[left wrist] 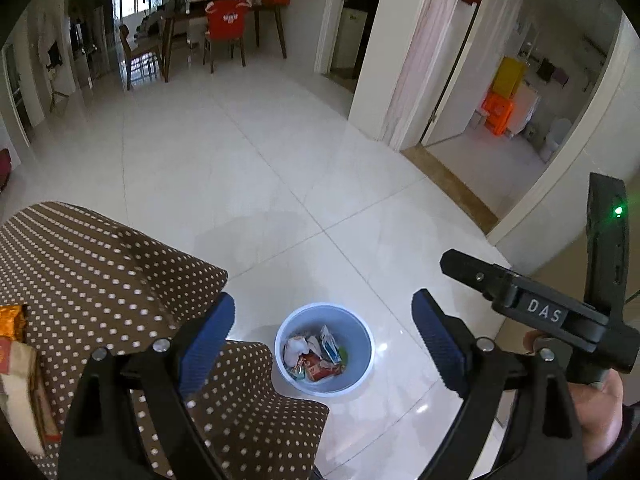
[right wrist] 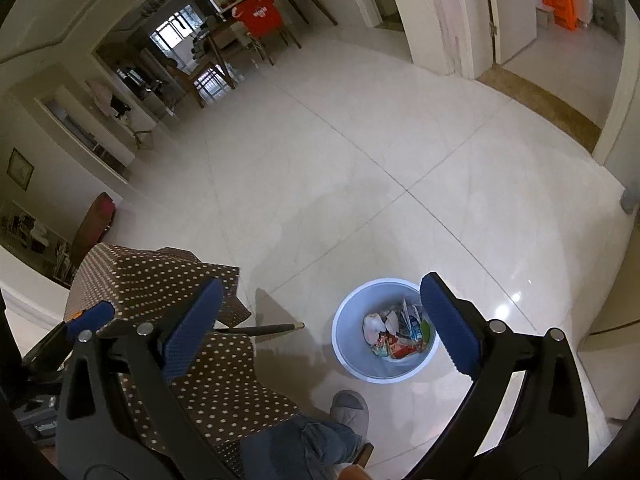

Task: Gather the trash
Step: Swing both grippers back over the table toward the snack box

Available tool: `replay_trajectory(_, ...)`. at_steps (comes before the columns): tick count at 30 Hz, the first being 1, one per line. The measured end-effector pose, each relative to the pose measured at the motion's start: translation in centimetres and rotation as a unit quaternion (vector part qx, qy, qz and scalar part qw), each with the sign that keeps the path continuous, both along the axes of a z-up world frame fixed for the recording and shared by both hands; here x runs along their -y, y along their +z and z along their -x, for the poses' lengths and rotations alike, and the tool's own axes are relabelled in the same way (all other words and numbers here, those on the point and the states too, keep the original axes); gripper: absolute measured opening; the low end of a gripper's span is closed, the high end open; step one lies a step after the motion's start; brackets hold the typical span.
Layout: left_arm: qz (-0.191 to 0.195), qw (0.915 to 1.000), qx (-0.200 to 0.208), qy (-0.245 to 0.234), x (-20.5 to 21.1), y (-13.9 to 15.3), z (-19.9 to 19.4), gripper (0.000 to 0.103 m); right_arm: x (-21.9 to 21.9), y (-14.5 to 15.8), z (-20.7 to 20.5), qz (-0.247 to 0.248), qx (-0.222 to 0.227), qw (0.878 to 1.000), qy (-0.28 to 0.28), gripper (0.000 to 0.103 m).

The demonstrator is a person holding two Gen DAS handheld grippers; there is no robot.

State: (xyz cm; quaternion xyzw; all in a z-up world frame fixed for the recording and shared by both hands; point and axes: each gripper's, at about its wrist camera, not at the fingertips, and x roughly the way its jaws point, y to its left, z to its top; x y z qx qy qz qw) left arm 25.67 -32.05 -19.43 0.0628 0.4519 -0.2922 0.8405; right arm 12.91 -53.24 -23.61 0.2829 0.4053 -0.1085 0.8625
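Observation:
A light blue trash bin (left wrist: 362, 336) stands on the white tile floor, holding crumpled paper and colourful wrappers (left wrist: 316, 354). My left gripper (left wrist: 324, 334) is open and empty, high above the bin. In the right wrist view the bin (right wrist: 350, 344) sits below and between my fingers; my right gripper (right wrist: 320, 320) is open and empty above it. The right gripper's body also shows at the right of the left wrist view (left wrist: 560, 312). An orange packet (left wrist: 12, 322) and a paper box (left wrist: 18, 384) lie on the table at far left.
A table with a brown polka-dot cloth (left wrist: 100, 280) is left of the bin. The person's leg and grey slipper (right wrist: 350, 410) are near the bin. A dining table and chairs (left wrist: 224, 36) stand far back. A doorway (left wrist: 500, 120) opens at right.

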Motion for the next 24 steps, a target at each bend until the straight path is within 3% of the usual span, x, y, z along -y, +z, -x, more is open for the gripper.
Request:
replay_trajectory(12,0.041,0.9969,0.058,0.033,-7.1,5.9,2.9,0.089,-6.8,6.2,0.4,0.038,0.049,0.997,0.043,0.097)
replay_trajectory(24,0.050,0.9826,0.114,0.138,-20.4,9.7,5.4,0.092,-18.7,10.3,-0.9,0.076,0.087,0.982,0.152,0.097)
